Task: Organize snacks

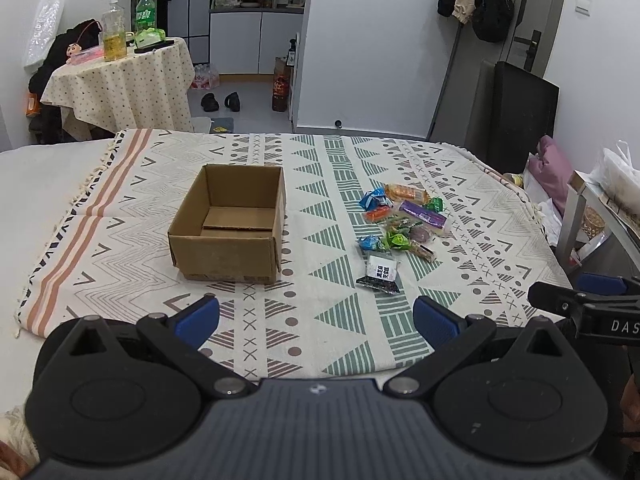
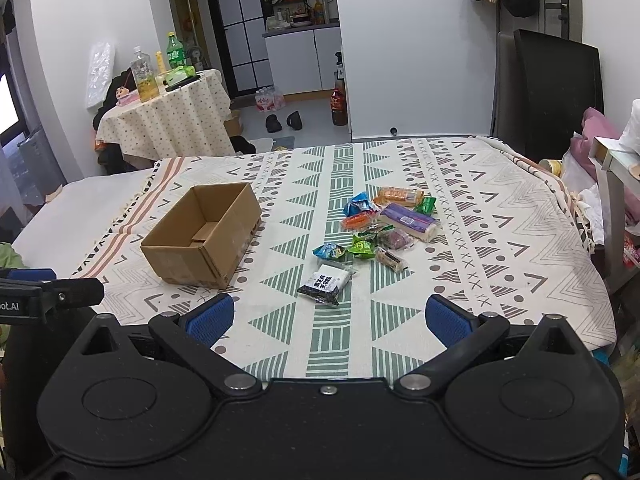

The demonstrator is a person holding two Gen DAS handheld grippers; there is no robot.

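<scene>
An open cardboard box [image 1: 228, 222] sits on a patterned cloth [image 1: 320, 168] that is printed with green triangles and zigzag lines, and nothing lies inside the box but its own folded bottom flaps. To the right of the box, apart from it, a loose cluster of wrapped snacks [image 1: 402, 218] rests on the cloth. At the far side of the cluster from the box's near wall lie an orange packet [image 2: 400, 196] and a purple packet [image 2: 408, 220], with a blue packet [image 2: 359, 202] just beside them on the side toward the box. Nearer, a green packet [image 2: 362, 249] and a second small blue packet [image 2: 329, 251] lie close together, and nearest of all is a black-and-white packet [image 2: 326, 282] lying alone, still to the right of the box. The left gripper [image 1: 316, 318] hovers over the near edge of the cloth in front of the box, its blue-padded fingers spread wide and holding nothing. The right gripper [image 2: 328, 316] hovers in front of the black-and-white packet, likewise spread wide and empty. Beyond the box, a small round table [image 1: 120, 80] covered with a dotted cloth carries bottles [image 1: 114, 28].
</scene>
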